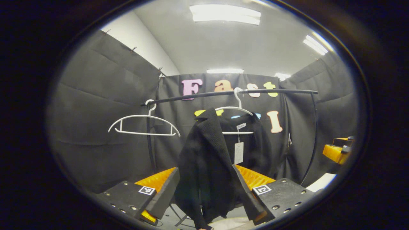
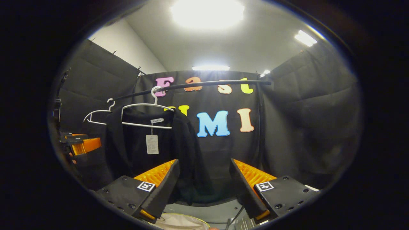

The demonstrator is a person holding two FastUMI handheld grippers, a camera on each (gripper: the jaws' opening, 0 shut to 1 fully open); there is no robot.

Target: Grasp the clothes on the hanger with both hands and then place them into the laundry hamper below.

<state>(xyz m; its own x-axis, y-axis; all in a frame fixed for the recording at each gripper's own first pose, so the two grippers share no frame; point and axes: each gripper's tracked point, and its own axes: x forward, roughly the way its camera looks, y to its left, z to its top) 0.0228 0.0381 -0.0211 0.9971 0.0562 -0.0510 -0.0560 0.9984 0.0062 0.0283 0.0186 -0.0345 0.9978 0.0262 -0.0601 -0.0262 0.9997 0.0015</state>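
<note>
Both grippers are held level with jaws wide: the left gripper (image 1: 204,195) faces the black jacket (image 1: 207,166) on its hanger (image 1: 238,110), the right gripper (image 2: 204,188) beside it, under the rail (image 2: 198,84).

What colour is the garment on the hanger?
Black garment; clearest in the left gripper view.

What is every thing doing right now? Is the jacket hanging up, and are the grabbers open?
black jacket: hanging on its hanger, one side folded open, not gripped.
white hanger: hooked on the rail, holding the jacket.
empty hanger: hooked on the rail, bare.
paper tag: dangling inside the jacket.
left gripper: open, jacket between its fingers.
right gripper: open, holding nothing.
</note>
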